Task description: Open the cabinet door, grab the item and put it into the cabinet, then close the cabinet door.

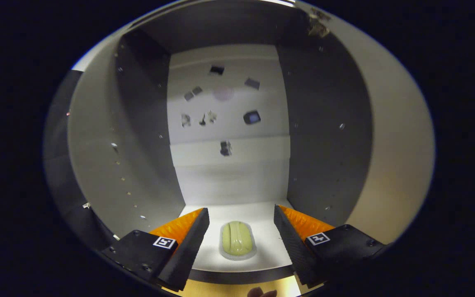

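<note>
Pale green ribbed item [238,240] in a clear-whitish wrapper, sitting on the white cabinet [237,181] floor. Above it, white back wall speckled with dark scraps [252,117]; grey side walls.

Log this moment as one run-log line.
cabinet: open | item: on cabinet floor, between fingers, untouched | gripper: fingers open | door: not closed yet
</note>
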### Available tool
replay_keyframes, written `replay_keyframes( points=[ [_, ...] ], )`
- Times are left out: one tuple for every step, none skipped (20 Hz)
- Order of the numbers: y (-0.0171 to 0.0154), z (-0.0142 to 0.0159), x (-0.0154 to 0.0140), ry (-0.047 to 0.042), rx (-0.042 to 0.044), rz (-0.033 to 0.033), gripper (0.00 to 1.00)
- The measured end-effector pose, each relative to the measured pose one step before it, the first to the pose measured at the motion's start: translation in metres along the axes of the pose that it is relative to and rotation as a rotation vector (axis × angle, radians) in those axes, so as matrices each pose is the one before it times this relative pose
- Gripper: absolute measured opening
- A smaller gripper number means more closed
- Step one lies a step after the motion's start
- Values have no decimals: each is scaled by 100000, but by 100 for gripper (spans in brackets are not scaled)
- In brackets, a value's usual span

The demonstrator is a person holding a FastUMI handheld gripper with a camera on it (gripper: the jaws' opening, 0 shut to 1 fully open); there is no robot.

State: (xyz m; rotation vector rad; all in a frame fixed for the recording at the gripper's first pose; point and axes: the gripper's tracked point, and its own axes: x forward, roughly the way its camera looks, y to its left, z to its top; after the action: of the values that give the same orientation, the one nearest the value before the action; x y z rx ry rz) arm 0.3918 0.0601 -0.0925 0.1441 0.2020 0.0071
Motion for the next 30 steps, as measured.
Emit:
replay_keyframes(
  points=[
    [163,1065,-1822,-3938,-1062,-35,99],
    [89,1121,-1868,-3722,-1484,108,99],
    [80,1046,-1868,-3644,-1959,58,99],
    [-171,944,-1760,-3378,-2252,-120,99],
    [-284,931,-1805,-3105,-2357,-255,99],
    [-354,803,-1871,-2252,-1974,-655,99],
    [-369,699,-1635,-1481,-1343,-664,99],
    [-513,669,-1759,-1095,-1442,-691,98],
    [-707,596,-1687,-1186,-949,-1212,98],
    [-593,793,-1591,-1795,-573,-753,98],
    [-663,777,-1470,-1823,-366,-1085,98],
    [-884,555,-1538,-994,-187,-1366,98],
    [-758,572,-1397,-1108,104,-841,98],
    [-948,533,-1451,-783,-115,-1100,98],
    [-739,374,-1333,-278,-311,-585,97],
    [-961,240,-1451,-175,-265,-1059,97],
    [-798,263,-1388,-16,-207,-696,97],
    [-1068,368,-1413,-798,39,-1503,98],
    [-985,370,-1310,-793,182,-1461,98],
    [-970,323,-1217,-660,-463,-946,98],
    [-1171,133,-1046,-559,-1099,-1557,97],
    [-1411,6,-982,427,-828,-2217,97],
    [-1152,-120,-1056,775,29,-1634,97],
    [-1267,-165,-784,701,-1401,-2007,97],
    [-2005,-152,-425,300,-2009,-3583,97],
    [-2014,79,-387,-505,-1366,-3813,97],
    [-2241,149,-263,-741,-1154,-4392,97],
    [-2155,-115,161,-857,-808,-4794,97],
    [-2010,-438,322,514,683,-4255,97],
    [-1363,-785,1036,1661,1390,-3562,97]
  ],
)
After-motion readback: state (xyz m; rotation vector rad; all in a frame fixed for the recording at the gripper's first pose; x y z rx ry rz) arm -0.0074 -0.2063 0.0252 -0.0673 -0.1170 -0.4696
